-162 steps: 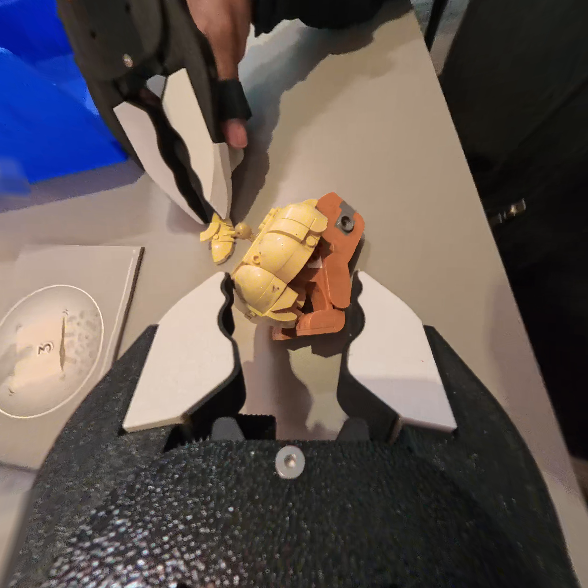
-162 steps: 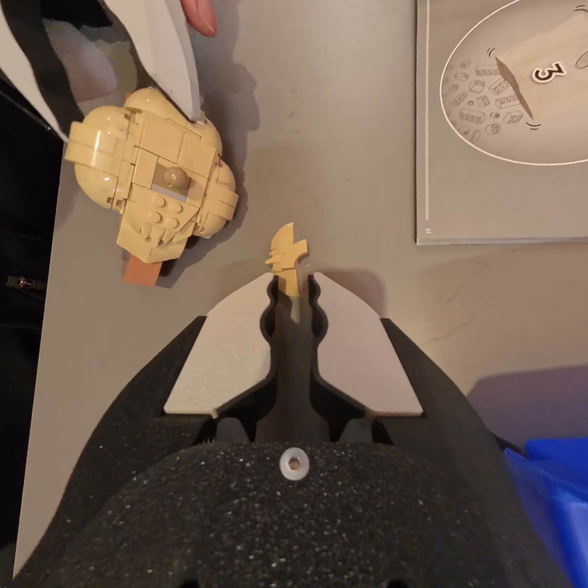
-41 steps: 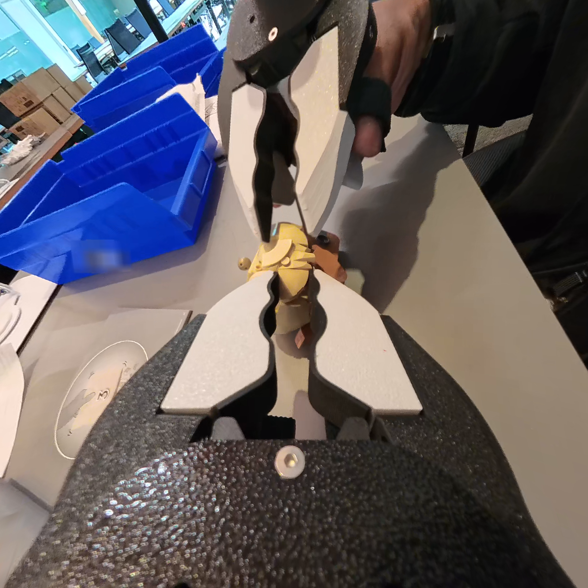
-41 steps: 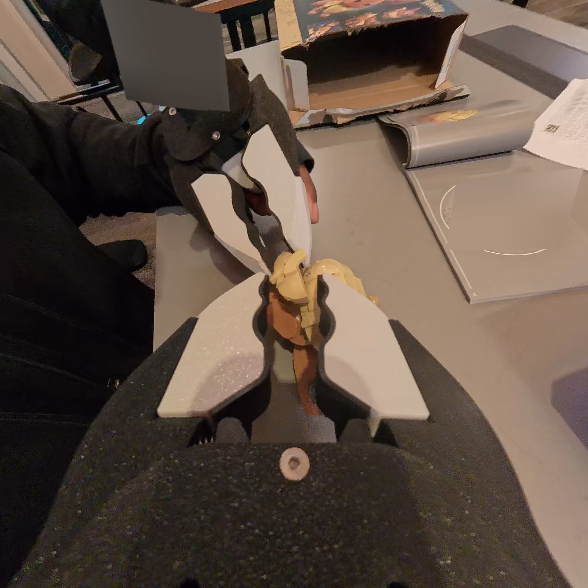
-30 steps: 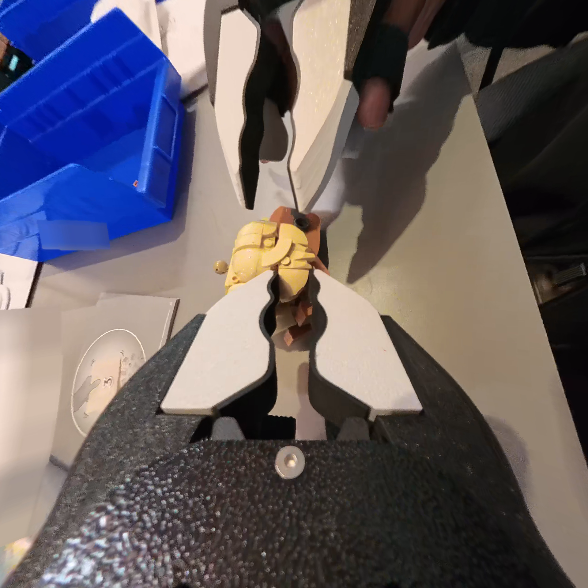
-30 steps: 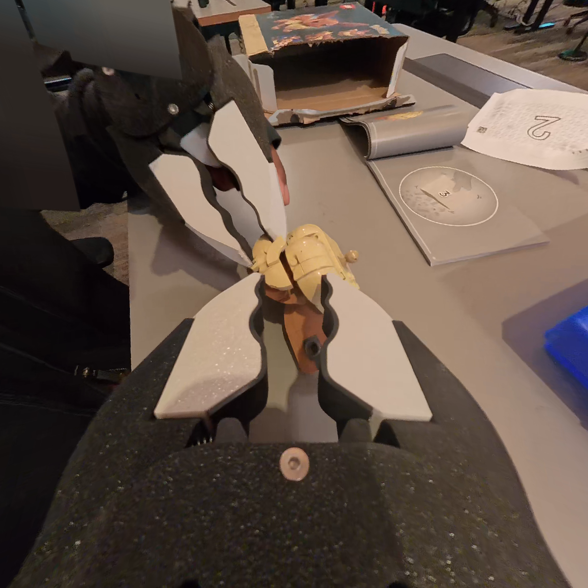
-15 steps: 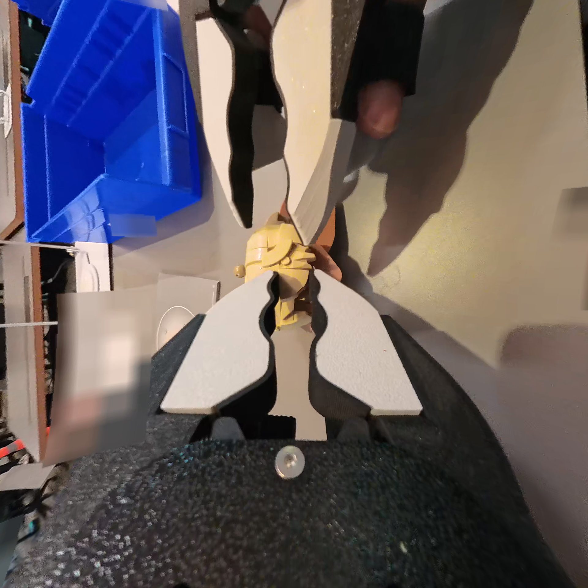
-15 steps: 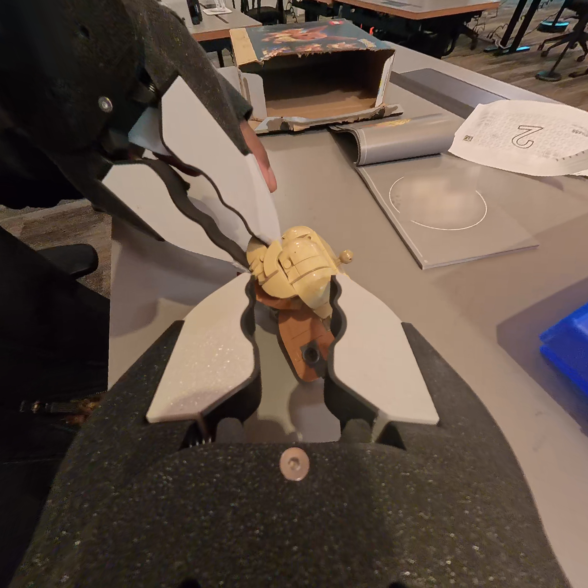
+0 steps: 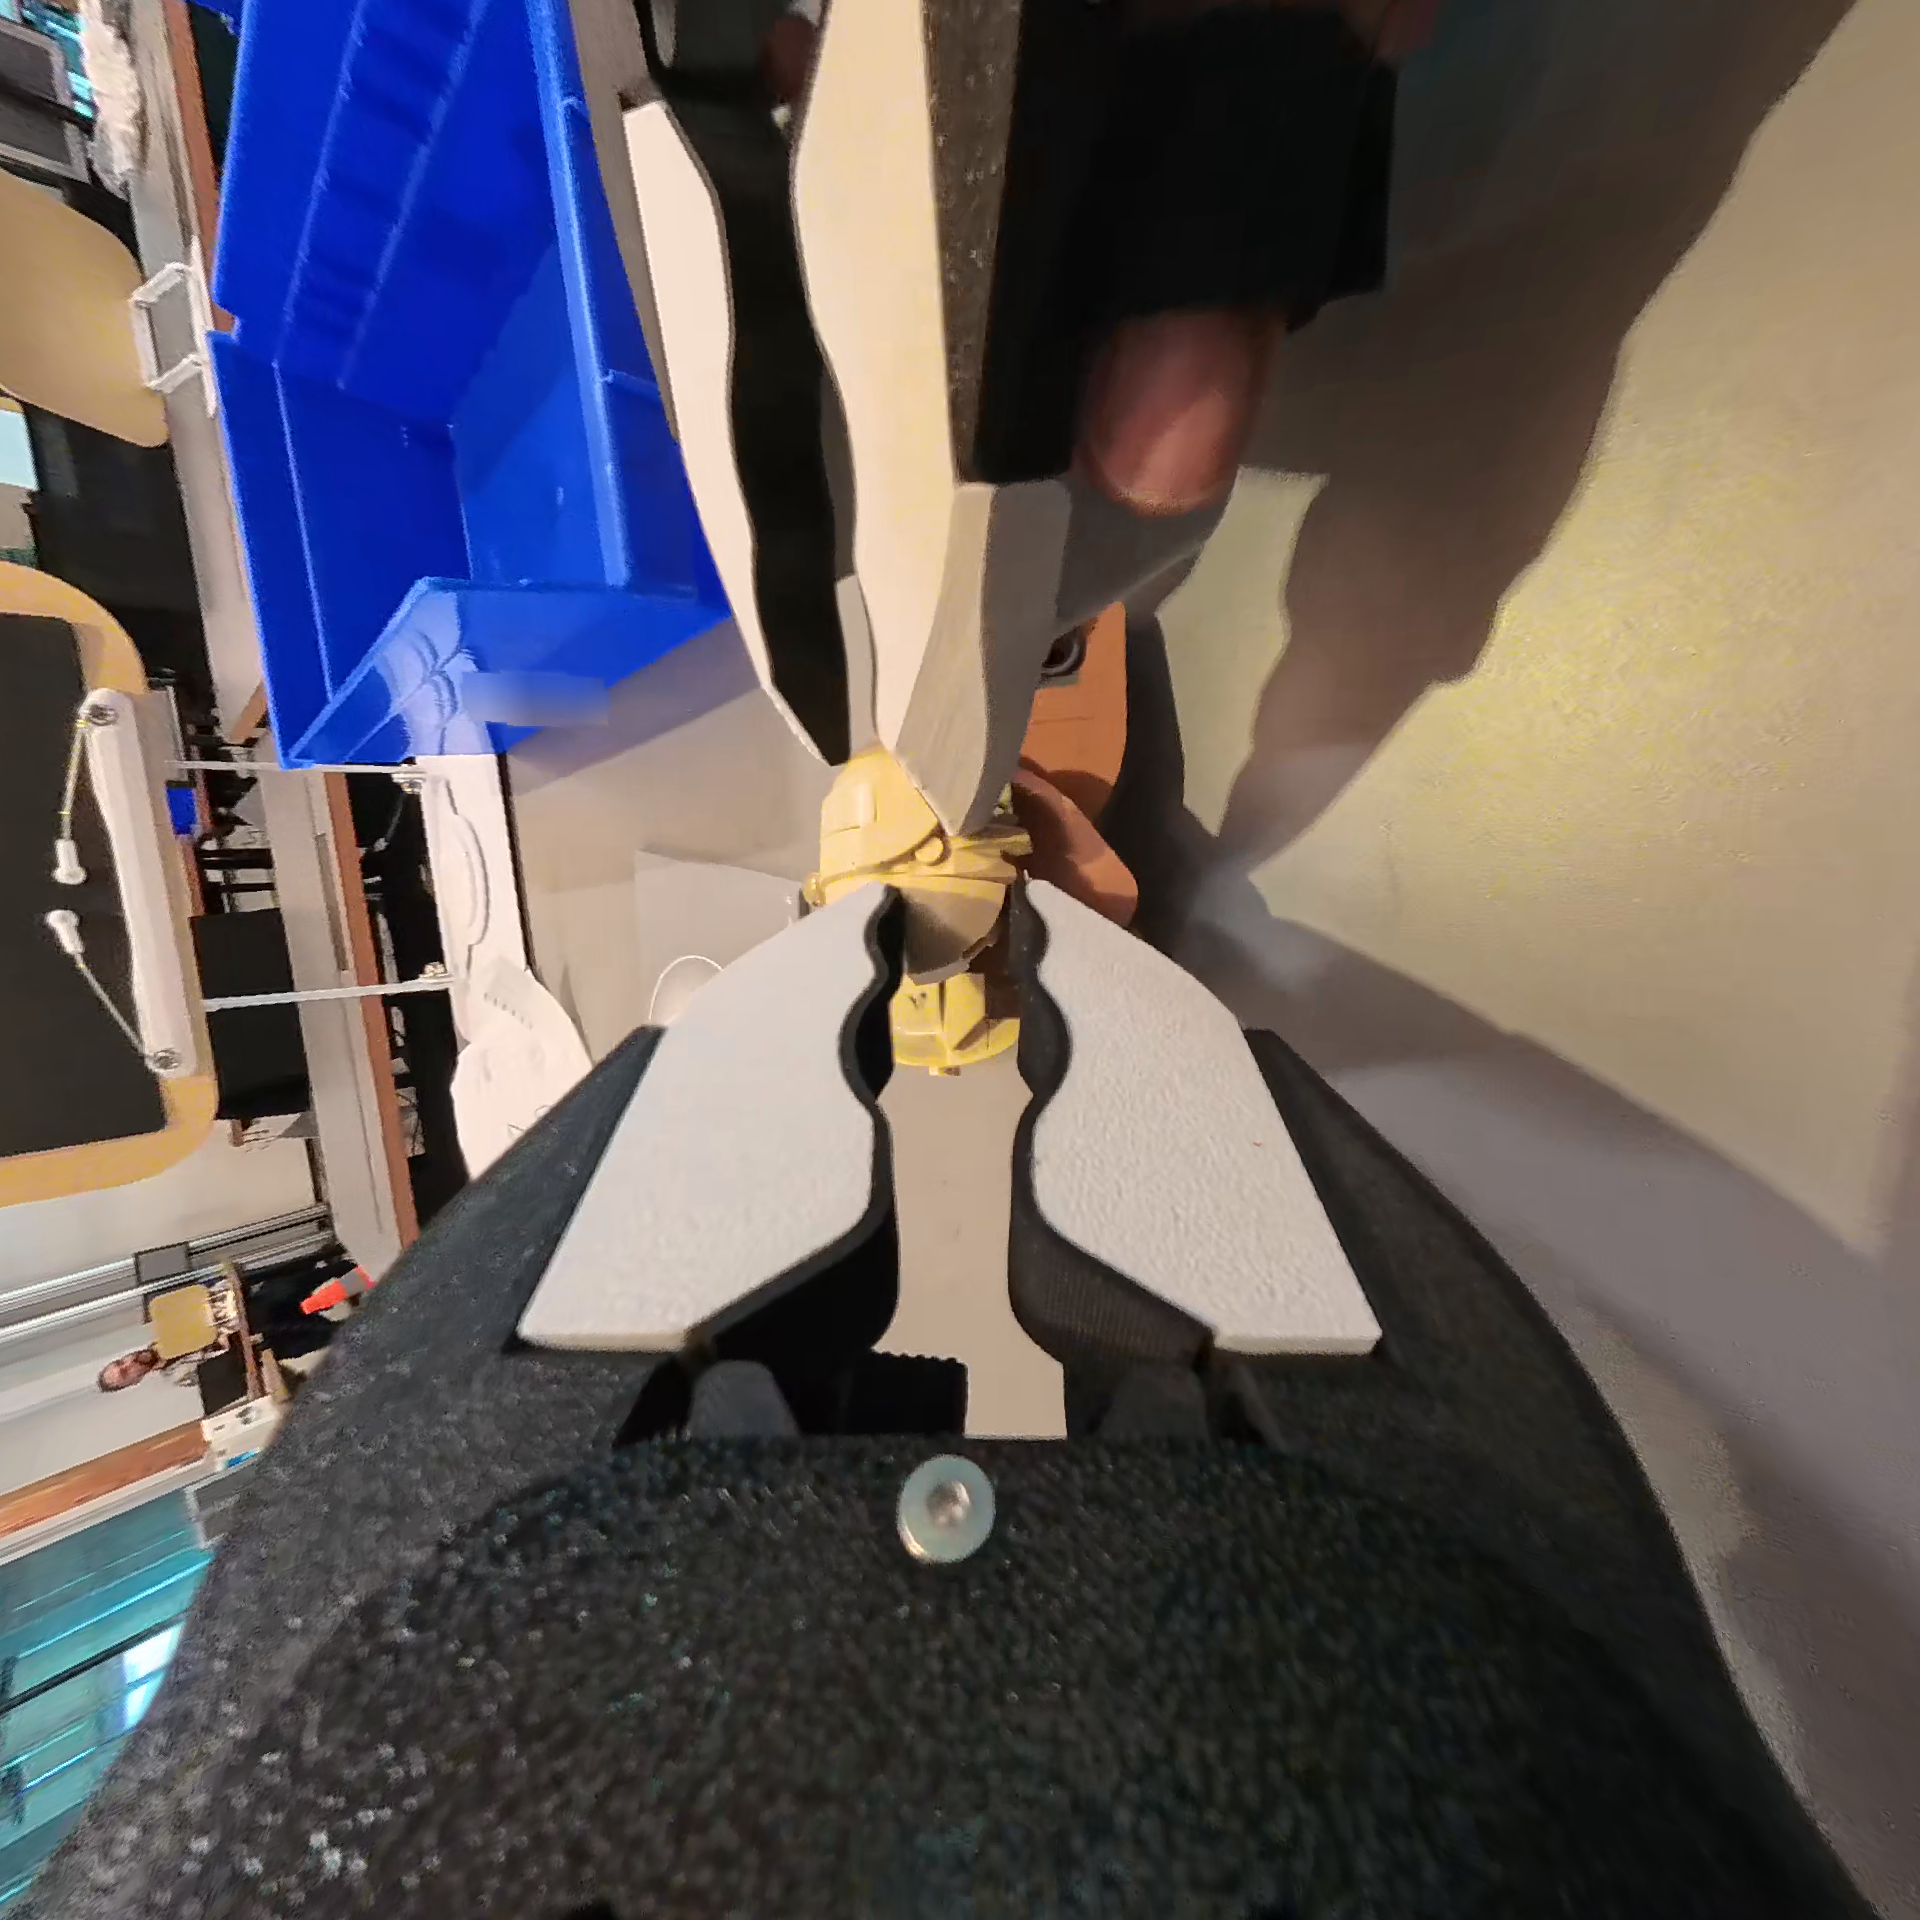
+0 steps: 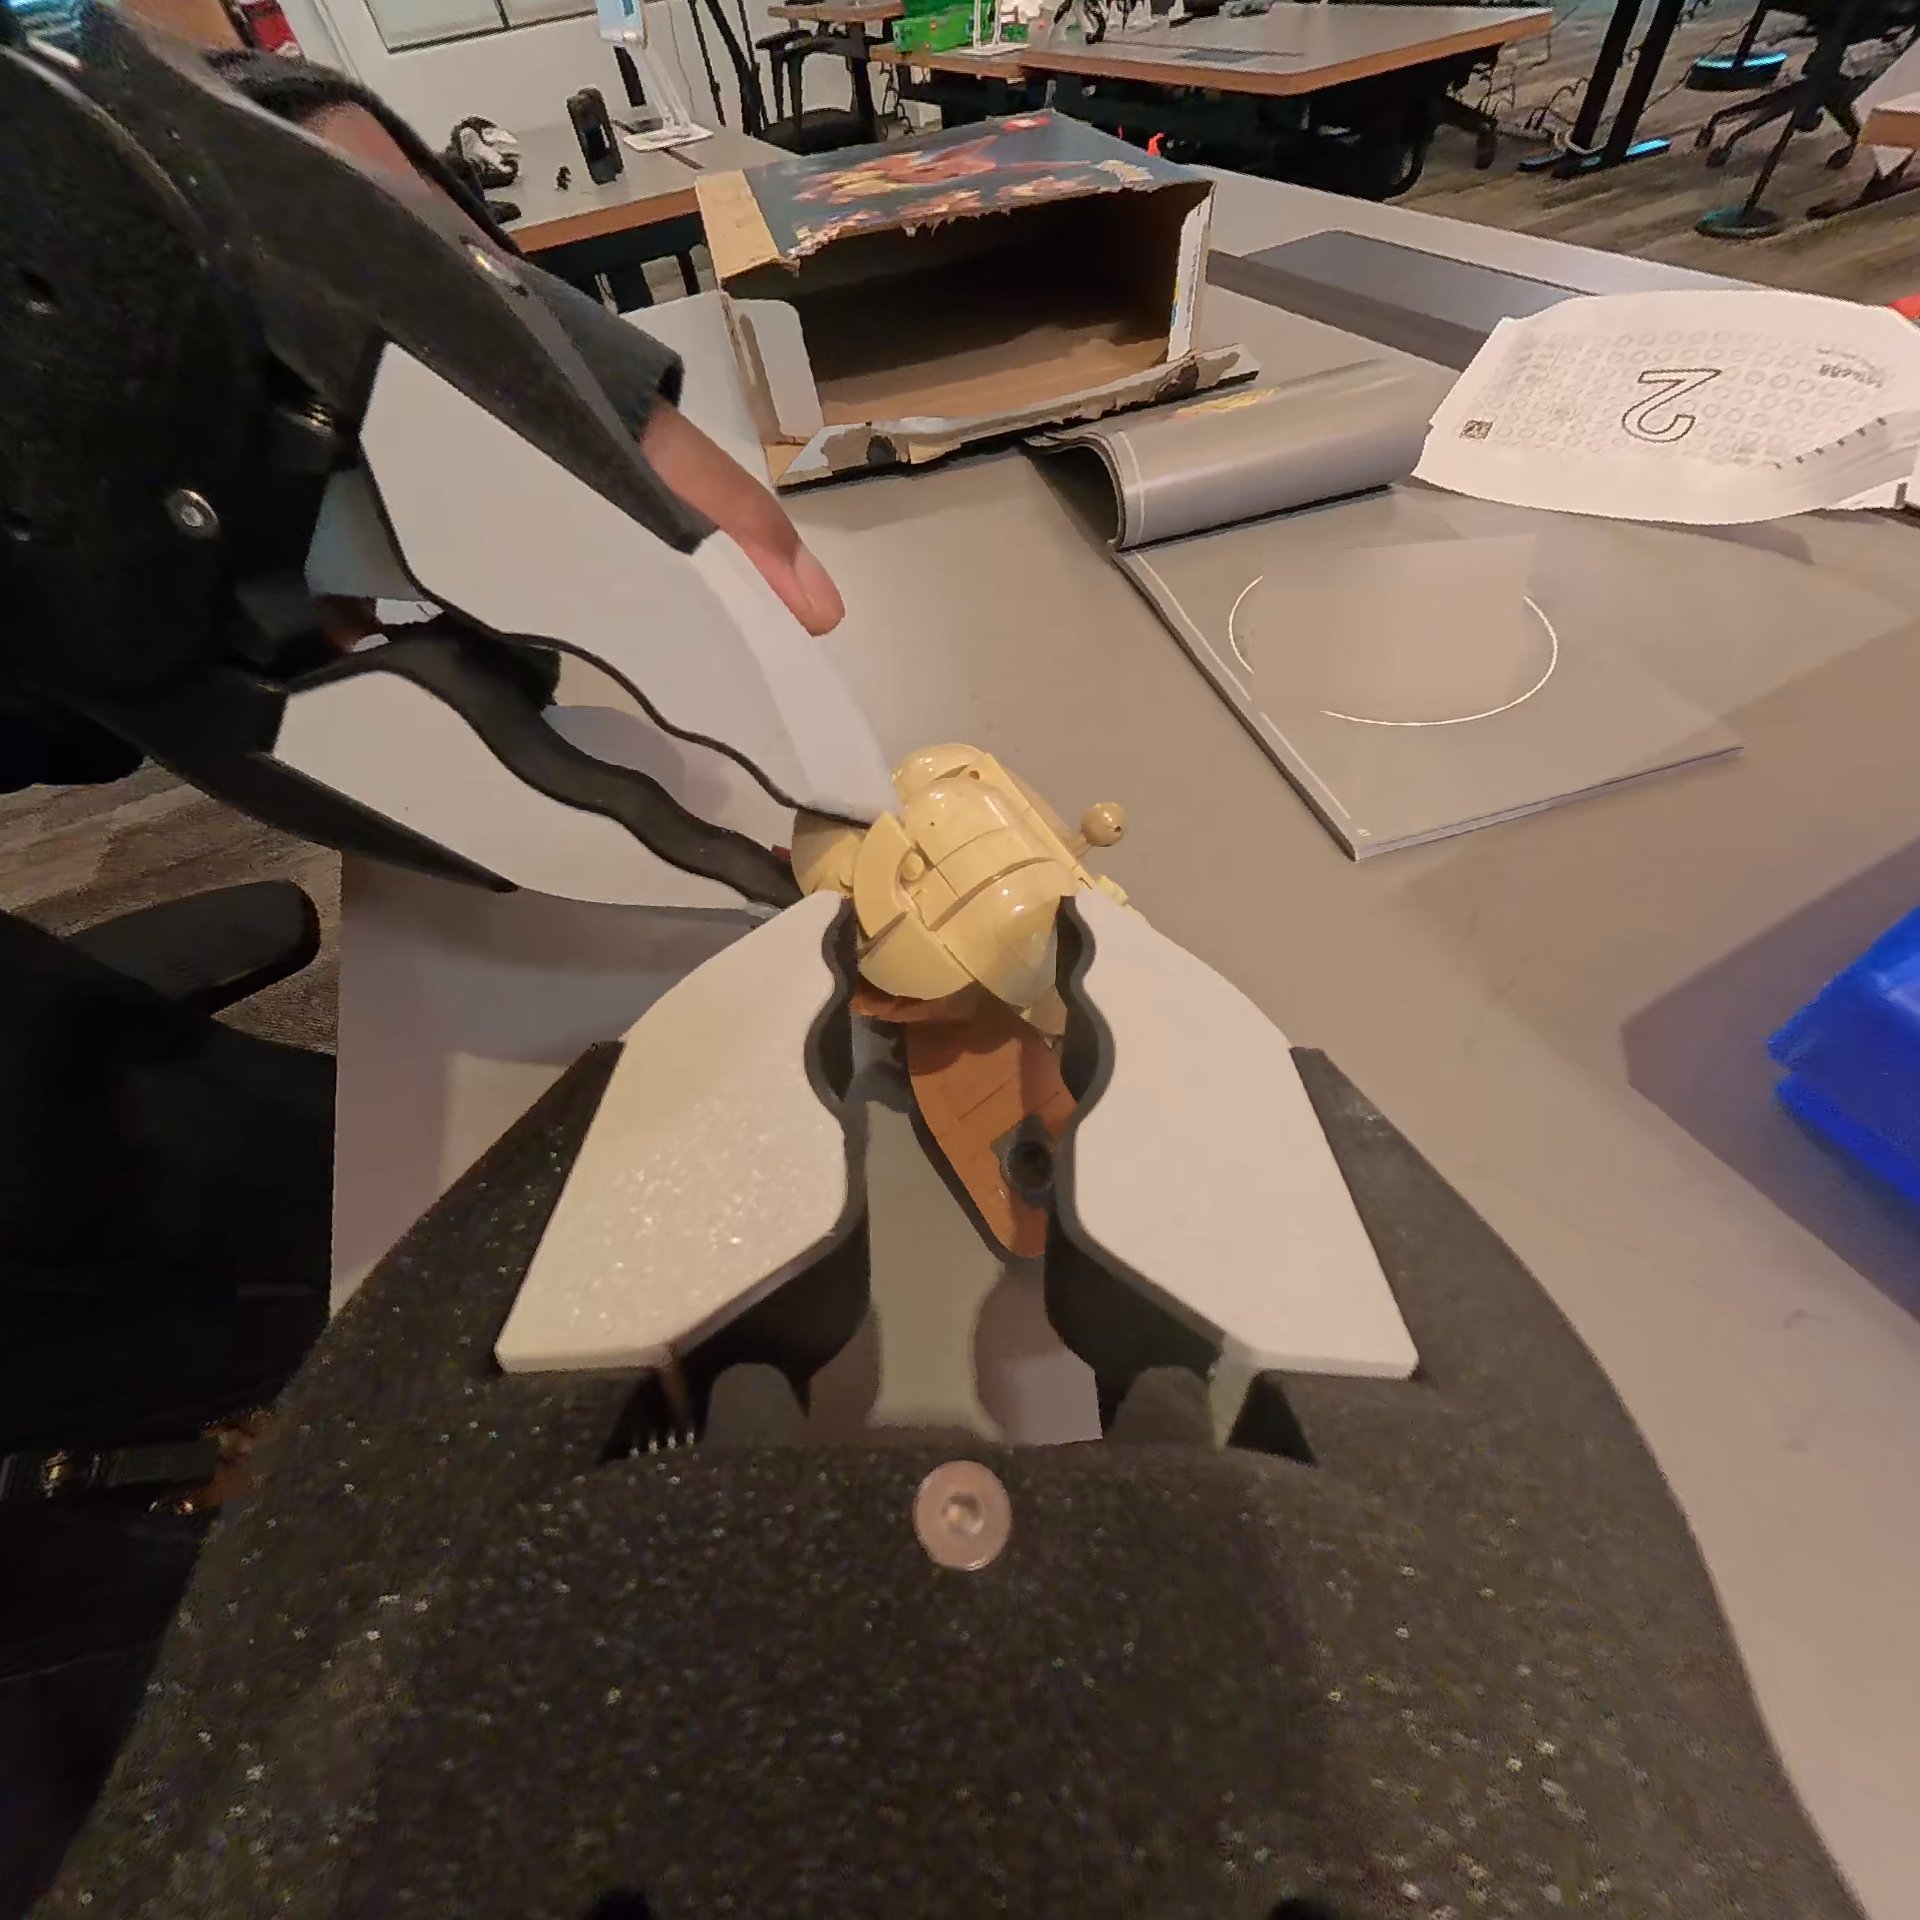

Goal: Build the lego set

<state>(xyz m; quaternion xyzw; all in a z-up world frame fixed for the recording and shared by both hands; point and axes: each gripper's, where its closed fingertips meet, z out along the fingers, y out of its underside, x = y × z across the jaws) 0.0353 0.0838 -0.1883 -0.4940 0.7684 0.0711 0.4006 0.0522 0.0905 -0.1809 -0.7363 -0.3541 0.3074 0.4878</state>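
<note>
A tan and brown brick model (image 10: 966, 862) hangs above the grey table (image 10: 1455, 1039) between both grippers. My right gripper (image 10: 956, 920) is shut on its rounded tan body, and the brown part (image 10: 997, 1101) lies back between the fingers. My left gripper (image 9: 951, 904) is shut on a tan part of the same model (image 9: 873, 821). In the right wrist view the left gripper (image 10: 821, 842) comes in from the left and pinches the model's tan side. In the left wrist view the right gripper (image 9: 894, 758) comes down from above onto the model.
Blue bins (image 9: 416, 416) stand to one side and also show in the right wrist view (image 10: 1849, 1091). An open cardboard box (image 10: 966, 312), an open grey booklet (image 10: 1434, 707) and a printed sheet (image 10: 1683, 416) lie at the back. A person's finger (image 10: 779, 561) rests along the left gripper. Left and right tips are no more than a few centimetres apart.
Earlier my right gripper held a small tan piece and the model lay on the table. Now both grip the model in the air. My right jaws widened, then closed in again; the left view rolled.
</note>
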